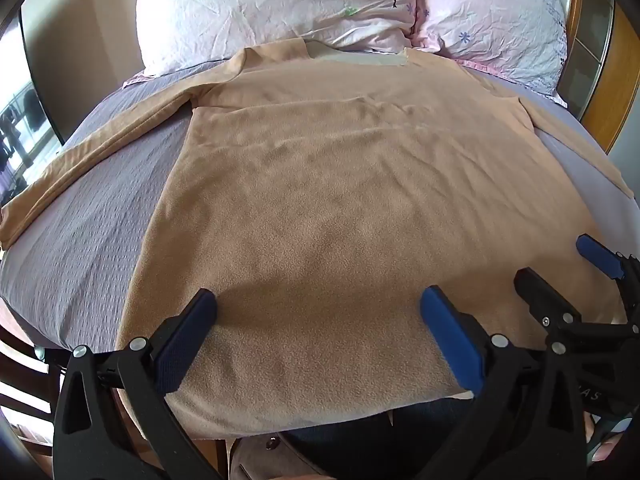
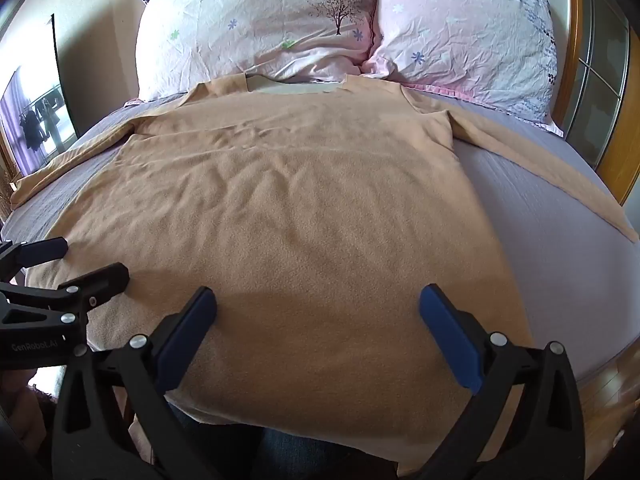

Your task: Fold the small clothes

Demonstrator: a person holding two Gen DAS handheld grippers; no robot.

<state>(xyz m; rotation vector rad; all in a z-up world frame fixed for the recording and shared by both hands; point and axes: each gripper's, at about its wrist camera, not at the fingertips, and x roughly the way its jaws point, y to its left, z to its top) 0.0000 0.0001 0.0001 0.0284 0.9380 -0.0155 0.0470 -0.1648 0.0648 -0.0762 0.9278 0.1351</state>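
Observation:
A tan long-sleeved fleece top lies flat on the bed, neck toward the pillows, both sleeves spread out; it also shows in the right wrist view. My left gripper is open and empty just above the hem, left of centre. My right gripper is open and empty above the hem to its right. The right gripper also shows at the right edge of the left wrist view, and the left gripper at the left edge of the right wrist view.
The bed has a grey-lilac sheet. Two pink floral pillows lie at the head. A wooden frame with glass panes is at the right. The top's hem hangs over the near bed edge.

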